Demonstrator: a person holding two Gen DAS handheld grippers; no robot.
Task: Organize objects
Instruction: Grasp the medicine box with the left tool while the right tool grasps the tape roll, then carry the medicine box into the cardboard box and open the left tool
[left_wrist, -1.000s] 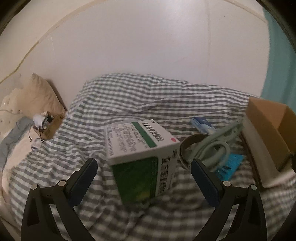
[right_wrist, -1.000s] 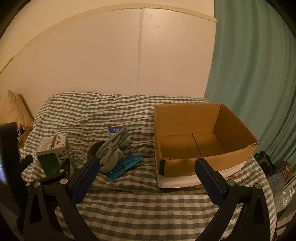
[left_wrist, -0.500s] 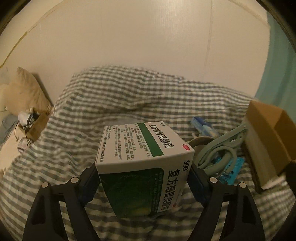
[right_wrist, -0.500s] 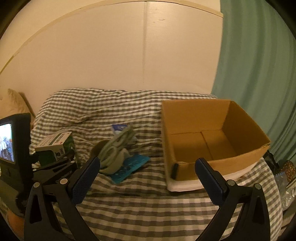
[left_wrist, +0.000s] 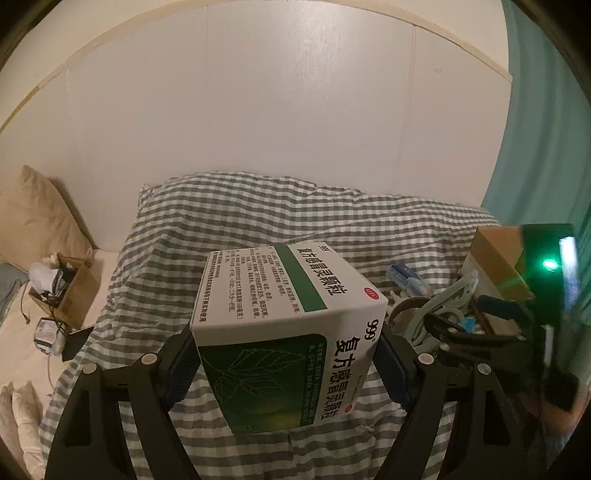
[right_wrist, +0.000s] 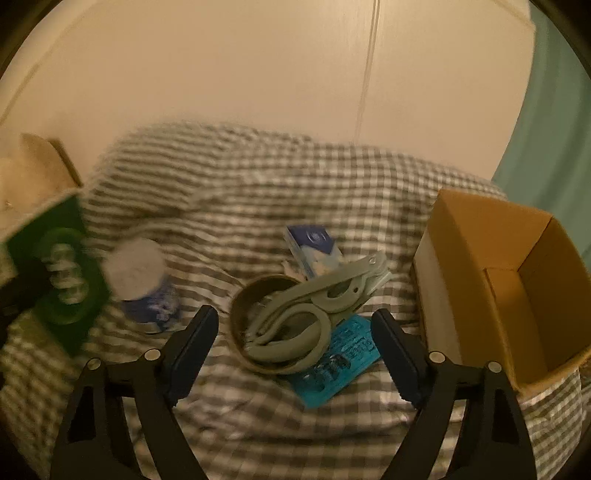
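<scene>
The left gripper has its jaws clamped tight, while the right gripper hangs with jaws spread wide.

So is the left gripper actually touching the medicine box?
Touching. The left wrist view shows the left gripper with both pads pressed against opposite sides of the medicine box.

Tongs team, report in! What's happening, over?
Left tongs shut on medicine box. Right tongs open, facing green clips. Cardboard box unobstructed.
</scene>
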